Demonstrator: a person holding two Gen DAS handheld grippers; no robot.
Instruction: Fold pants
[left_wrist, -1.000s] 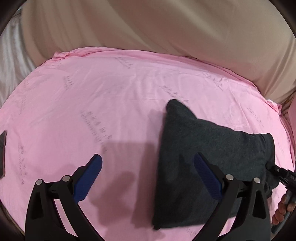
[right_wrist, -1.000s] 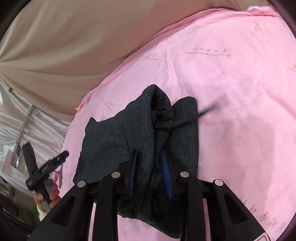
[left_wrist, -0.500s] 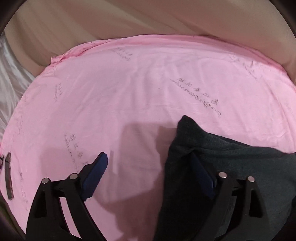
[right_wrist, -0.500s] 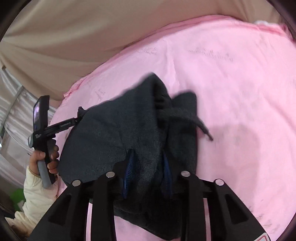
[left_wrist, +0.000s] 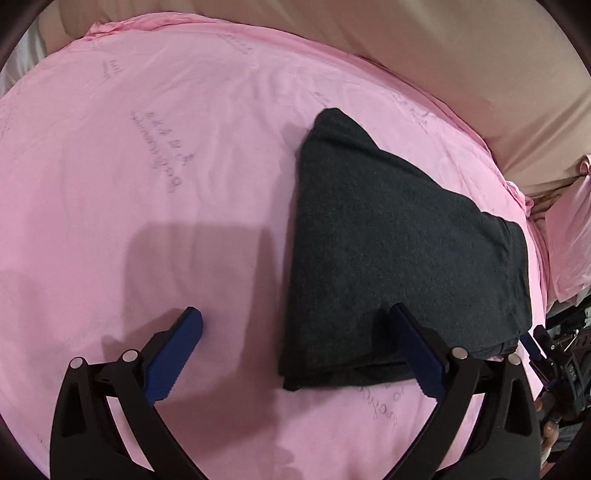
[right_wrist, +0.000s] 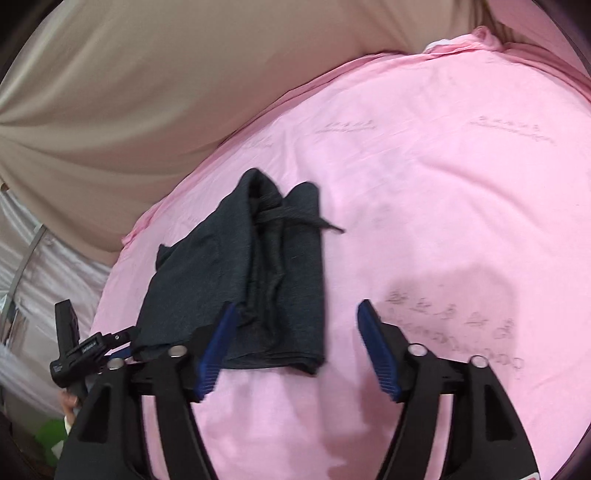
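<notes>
1. We see the pants (left_wrist: 399, 251), folded into a dark bundle, lying on the pink bed (left_wrist: 147, 184).
2. Our left gripper (left_wrist: 295, 354) gapes empty; our right gripper (right_wrist: 295, 350), jaws just opened, has let go.
3. Soft, limp knit: we'd pinch the thick folded edge.

One pair of dark grey pants (left_wrist: 399, 258), folded in one bundle with one drawstring end (right_wrist: 325, 226) sticking out; one pink sheet (left_wrist: 147, 155); one beige backdrop cloth (right_wrist: 147, 92); two grippers, left gripper (left_wrist: 295, 350) and right gripper (right_wrist: 295, 343).
</notes>
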